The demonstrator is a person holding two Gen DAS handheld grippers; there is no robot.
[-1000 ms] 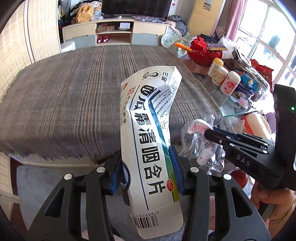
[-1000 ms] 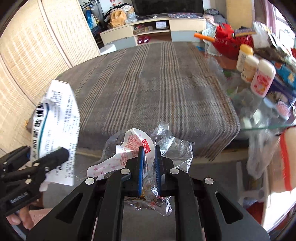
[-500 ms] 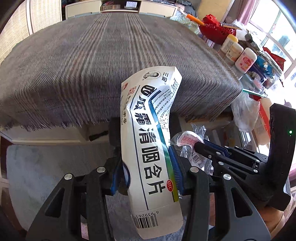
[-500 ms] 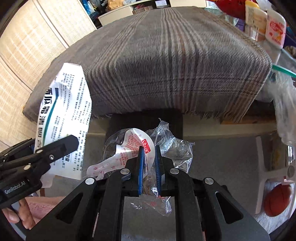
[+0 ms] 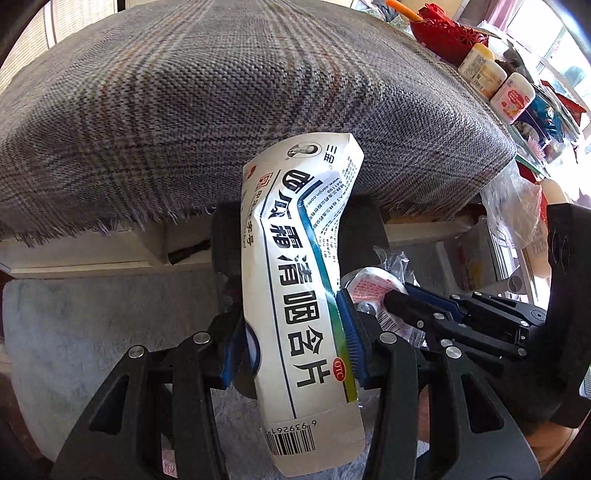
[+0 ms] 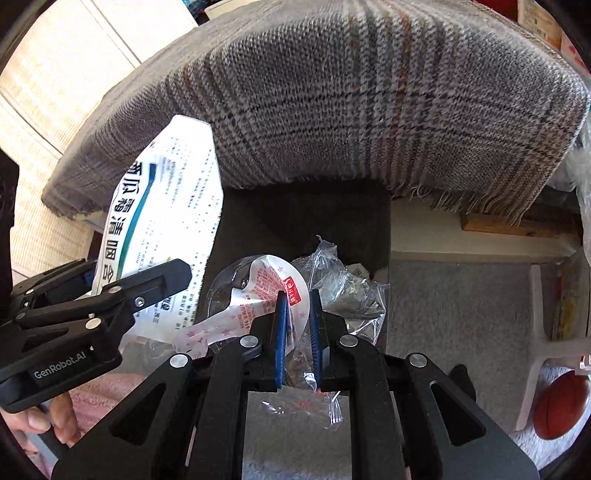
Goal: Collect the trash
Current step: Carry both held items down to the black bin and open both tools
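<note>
My left gripper point(image 5: 293, 332) is shut on a crumpled white medicine box point(image 5: 299, 280) with blue Chinese lettering and a barcode; the box also shows in the right wrist view point(image 6: 166, 206). My right gripper point(image 6: 297, 306) is shut on a clear plastic wrapper point(image 6: 266, 291) with a red and white label, which also shows in the left wrist view point(image 5: 373, 291). Both grippers hang side by side just over a dark bin point(image 6: 306, 218) that stands on the floor below the table edge; it also shows in the left wrist view point(image 5: 365, 218) behind the box.
The table carries a grey plaid cloth point(image 5: 221, 92) with a fringed edge. Bottles point(image 5: 511, 98) and a red basket point(image 5: 448, 31) crowd its right end. A grey rug point(image 6: 454, 306) covers the floor, with a reddish ball point(image 6: 563, 406) by a white stand.
Both grippers have dropped from table height to below the table edge with their trash. The dark bin has come into view and now sits directly under them.
</note>
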